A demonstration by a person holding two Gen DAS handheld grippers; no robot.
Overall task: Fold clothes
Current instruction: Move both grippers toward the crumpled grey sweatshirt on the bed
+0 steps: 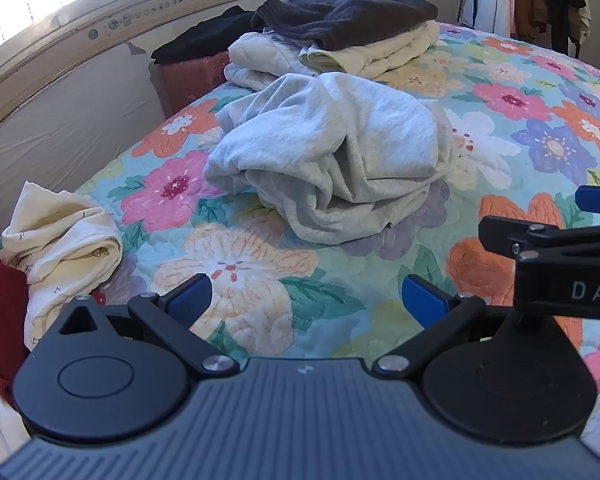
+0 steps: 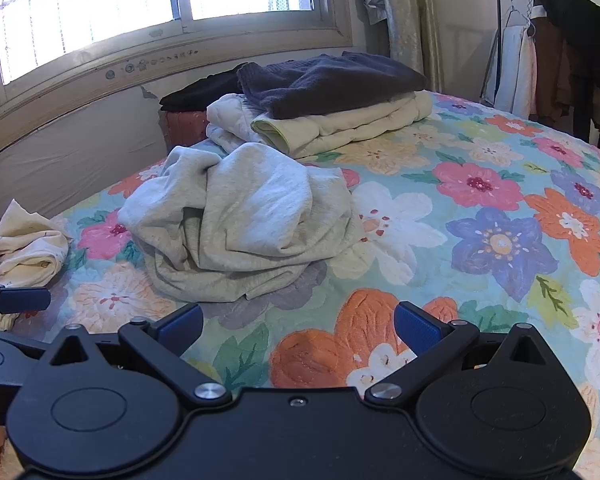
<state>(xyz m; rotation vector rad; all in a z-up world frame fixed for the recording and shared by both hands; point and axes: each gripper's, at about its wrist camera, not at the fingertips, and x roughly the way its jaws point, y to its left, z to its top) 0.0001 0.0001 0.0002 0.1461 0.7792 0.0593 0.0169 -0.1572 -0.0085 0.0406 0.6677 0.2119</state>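
Lying crumpled at the bed's (image 1: 520, 92) centre, a grey sweatshirt (image 1: 332, 156) is waiting at 12 o'clock from the left gripper (image 1: 306, 300), which is hovering released and empty. A cream garment (image 1: 60, 240) is sitting at 9 o'clock; folded clothes (image 2: 332, 108) are stacking up behind. The right gripper (image 2: 298, 328) is hanging released too, jaws spread over the floral quilt (image 2: 500, 240).

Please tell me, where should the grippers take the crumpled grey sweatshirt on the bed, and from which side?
Judging by its pose, grip the grey sweatshirt at the loose flat hem lying on the floral quilt along its near edge, coming from the near side. That edge is thin and exposed; the top is a bulky mound of folds. Both the left gripper and the right gripper are open, facing it.
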